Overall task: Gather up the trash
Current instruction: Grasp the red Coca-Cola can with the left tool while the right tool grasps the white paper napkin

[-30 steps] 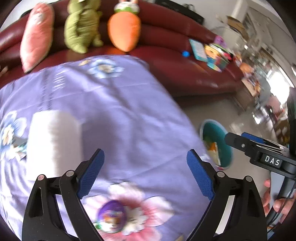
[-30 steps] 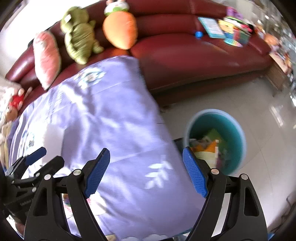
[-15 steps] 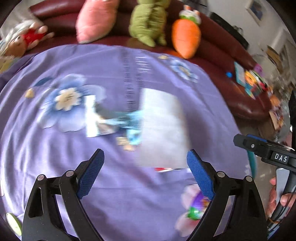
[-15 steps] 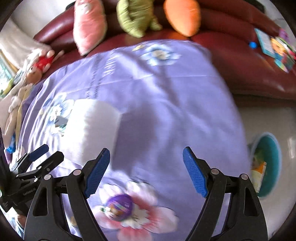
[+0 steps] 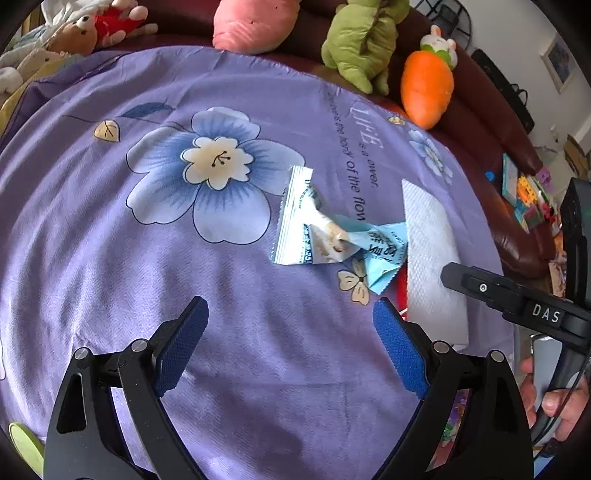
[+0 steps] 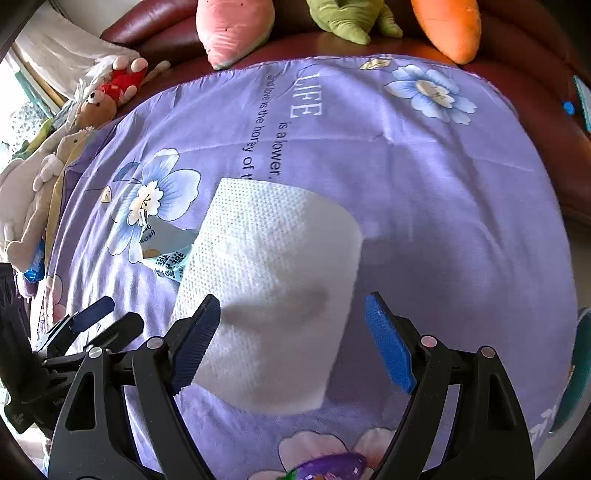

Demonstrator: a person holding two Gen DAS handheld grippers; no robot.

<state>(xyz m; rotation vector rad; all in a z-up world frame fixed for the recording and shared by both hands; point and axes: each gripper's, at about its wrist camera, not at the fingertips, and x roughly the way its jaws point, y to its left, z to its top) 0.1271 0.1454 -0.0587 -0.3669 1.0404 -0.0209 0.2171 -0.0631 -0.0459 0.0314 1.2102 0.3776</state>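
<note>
A torn light-blue snack wrapper (image 5: 332,232) lies on the purple flowered cloth (image 5: 147,258), just beyond my open, empty left gripper (image 5: 291,343). A white paper towel (image 5: 428,258) lies right of the wrapper, touching it. In the right wrist view the paper towel (image 6: 273,280) sits directly ahead of my open, empty right gripper (image 6: 291,339), its near part between the fingers; the wrapper (image 6: 166,254) pokes out at its left. A purple round wrapper (image 6: 328,467) shows at the bottom edge, partly hidden.
A dark red sofa (image 6: 535,40) curves behind the table with pink (image 5: 255,22), green (image 5: 362,40) and orange carrot (image 5: 426,88) plush toys. More stuffed animals (image 6: 92,103) sit at left. A teal bin's rim (image 6: 576,369) shows at right, below the table edge.
Both grippers swung left, away from the teal bin and over the table. The left one now faces the blue wrapper, the right one has closed in on the paper towel. Both stayed open.
</note>
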